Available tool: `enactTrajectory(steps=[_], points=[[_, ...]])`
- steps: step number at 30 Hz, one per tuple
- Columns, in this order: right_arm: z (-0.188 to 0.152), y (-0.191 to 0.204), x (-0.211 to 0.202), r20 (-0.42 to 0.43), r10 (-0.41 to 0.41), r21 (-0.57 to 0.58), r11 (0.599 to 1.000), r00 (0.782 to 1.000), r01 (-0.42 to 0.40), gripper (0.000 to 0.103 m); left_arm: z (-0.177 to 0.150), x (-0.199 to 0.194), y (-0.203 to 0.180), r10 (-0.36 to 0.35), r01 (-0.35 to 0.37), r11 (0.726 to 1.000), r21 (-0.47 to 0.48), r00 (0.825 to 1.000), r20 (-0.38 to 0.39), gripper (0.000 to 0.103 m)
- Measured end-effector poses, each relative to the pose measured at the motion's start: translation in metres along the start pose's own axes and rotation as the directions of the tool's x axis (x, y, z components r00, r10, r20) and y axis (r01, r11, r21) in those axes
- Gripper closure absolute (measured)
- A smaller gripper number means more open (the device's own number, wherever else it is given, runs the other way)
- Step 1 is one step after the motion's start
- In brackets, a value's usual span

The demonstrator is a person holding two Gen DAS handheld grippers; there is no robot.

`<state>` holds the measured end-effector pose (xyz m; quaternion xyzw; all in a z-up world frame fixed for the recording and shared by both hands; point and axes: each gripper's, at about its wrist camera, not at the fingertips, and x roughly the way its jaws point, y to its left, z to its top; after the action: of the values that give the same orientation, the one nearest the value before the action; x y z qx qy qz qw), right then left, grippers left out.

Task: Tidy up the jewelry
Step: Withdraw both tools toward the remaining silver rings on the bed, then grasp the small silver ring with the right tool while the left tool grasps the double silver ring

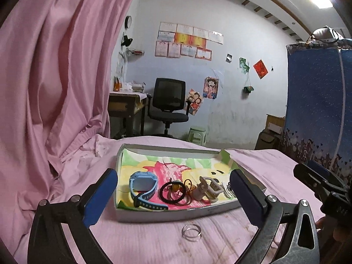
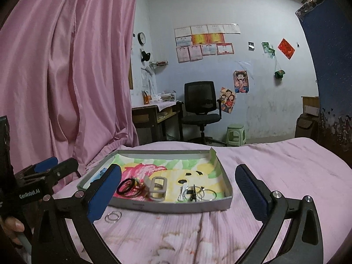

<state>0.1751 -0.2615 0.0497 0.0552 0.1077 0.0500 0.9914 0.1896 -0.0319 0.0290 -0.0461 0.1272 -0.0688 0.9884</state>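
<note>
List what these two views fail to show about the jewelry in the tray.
- Blue watch: in the right wrist view, hidden behind that gripper's left finger.
- Thin metal hoops: in the left wrist view, hidden by its right finger.
- Small black clip: too small to identify.

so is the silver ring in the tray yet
No, the silver ring lies on the pink sheet just outside the tray's near wall.

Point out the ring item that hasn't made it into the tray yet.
The silver double ring lying on the pink bedsheet, just in front of the tray. The black and brown bands and wire hoops lie inside it.
</note>
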Motion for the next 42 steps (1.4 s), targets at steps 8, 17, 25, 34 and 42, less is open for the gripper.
enactTrajectory(steps=[8,17,25,34,42], points=[[-0.02,-0.006,-0.018,-0.054,0.001,-0.006,1.0,0.999,-0.001,0.001,-0.014,-0.02,0.005,-0.009,0.01,1.0,0.009,1.0,-0.017,0.0],[-0.042,-0.011,-0.018,-0.217,0.027,-0.007,1.0,0.976,-0.029,0.001,-0.034,-0.021,0.007,-0.034,0.04,0.998,0.04,0.99,-0.137,0.0],[-0.064,-0.007,-0.005,-0.376,0.104,0.008,0.994,0.921,-0.11,0.002,-0.046,0.001,0.01,-0.053,0.065,0.997,0.031,0.952,-0.301,0.0],[-0.092,-0.01,0.018,-0.528,0.159,0.079,0.987,0.834,-0.139,0.055,-0.064,0.02,0.005,-0.08,0.108,0.993,0.04,0.896,-0.436,0.0],[-0.103,-0.007,0.031,-0.579,0.15,0.076,0.989,0.801,-0.13,0.075,-0.07,0.036,-0.003,-0.076,0.126,0.99,0.069,0.866,-0.495,0.006]])
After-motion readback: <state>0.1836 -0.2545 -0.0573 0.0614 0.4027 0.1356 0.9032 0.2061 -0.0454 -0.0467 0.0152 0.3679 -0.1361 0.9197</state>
